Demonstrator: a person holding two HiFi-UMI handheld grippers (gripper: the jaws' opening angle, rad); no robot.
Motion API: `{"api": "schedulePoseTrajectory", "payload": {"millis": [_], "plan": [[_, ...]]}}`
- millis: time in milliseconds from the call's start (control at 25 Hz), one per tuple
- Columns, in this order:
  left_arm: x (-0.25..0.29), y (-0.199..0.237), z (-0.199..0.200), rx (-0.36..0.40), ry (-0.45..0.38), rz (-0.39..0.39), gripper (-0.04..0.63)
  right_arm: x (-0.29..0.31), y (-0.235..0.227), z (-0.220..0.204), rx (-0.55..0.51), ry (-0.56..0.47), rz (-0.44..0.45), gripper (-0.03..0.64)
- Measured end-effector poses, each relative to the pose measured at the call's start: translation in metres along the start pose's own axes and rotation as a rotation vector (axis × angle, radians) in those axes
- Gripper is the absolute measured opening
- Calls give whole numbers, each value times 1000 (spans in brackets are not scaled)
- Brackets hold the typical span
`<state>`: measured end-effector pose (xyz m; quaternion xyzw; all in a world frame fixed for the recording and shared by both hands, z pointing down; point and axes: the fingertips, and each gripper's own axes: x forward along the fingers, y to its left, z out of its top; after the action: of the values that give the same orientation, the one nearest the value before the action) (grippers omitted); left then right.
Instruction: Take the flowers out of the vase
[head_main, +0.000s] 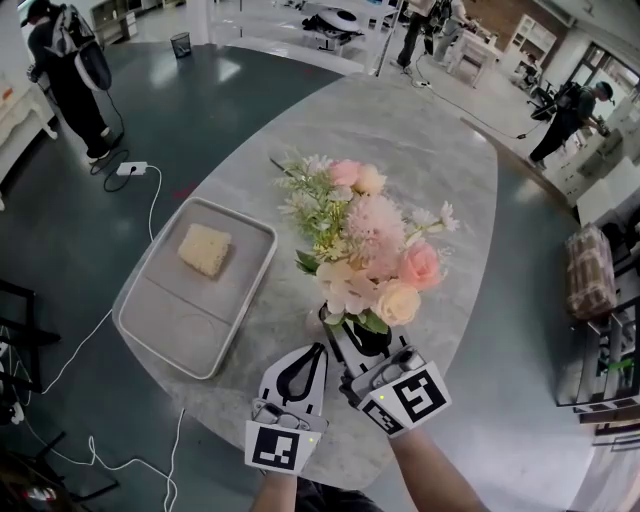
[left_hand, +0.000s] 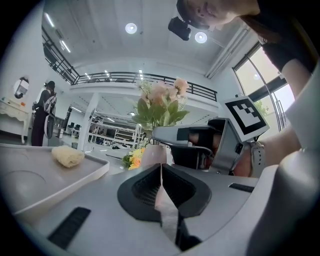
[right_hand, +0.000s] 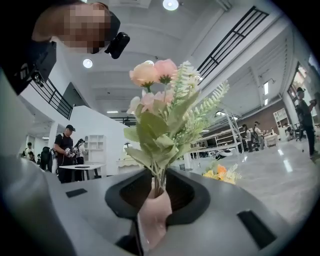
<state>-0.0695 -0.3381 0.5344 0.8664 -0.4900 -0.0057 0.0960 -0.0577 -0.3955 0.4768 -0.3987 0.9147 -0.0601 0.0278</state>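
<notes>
A bunch of pink, peach and white artificial flowers (head_main: 365, 250) with green leaves stands in a small vase (head_main: 366, 336) near the front edge of the grey marble table (head_main: 430, 140). My right gripper (head_main: 364, 350) holds the pale pink vase (right_hand: 152, 216) at its neck, one pad pressed on each side, and the flowers (right_hand: 160, 107) rise straight above the jaws. My left gripper (head_main: 316, 352) lies just left of the vase, jaws together and empty. In the left gripper view the left gripper (left_hand: 161, 172) points past the vase (left_hand: 151, 155) and the right gripper (left_hand: 192, 142).
A grey tray (head_main: 150, 310) with a yellow sponge (head_main: 205, 248) lies on the table's left part; the tray (left_hand: 50, 180) and sponge (left_hand: 67, 156) also show in the left gripper view. A power strip (head_main: 131, 168) and cables lie on the floor at left. People stand far off.
</notes>
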Motion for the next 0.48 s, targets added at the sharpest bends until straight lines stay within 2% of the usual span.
{"api": "schedulePoseTrajectory", "payload": {"millis": [160, 480], "plan": [[-1, 2, 1, -1, 3, 4, 17, 0, -3, 4, -11, -10, -6, 64], [0, -4, 4, 10, -2, 4, 17, -5, -3, 19, -20, -54, 23, 52]]}}
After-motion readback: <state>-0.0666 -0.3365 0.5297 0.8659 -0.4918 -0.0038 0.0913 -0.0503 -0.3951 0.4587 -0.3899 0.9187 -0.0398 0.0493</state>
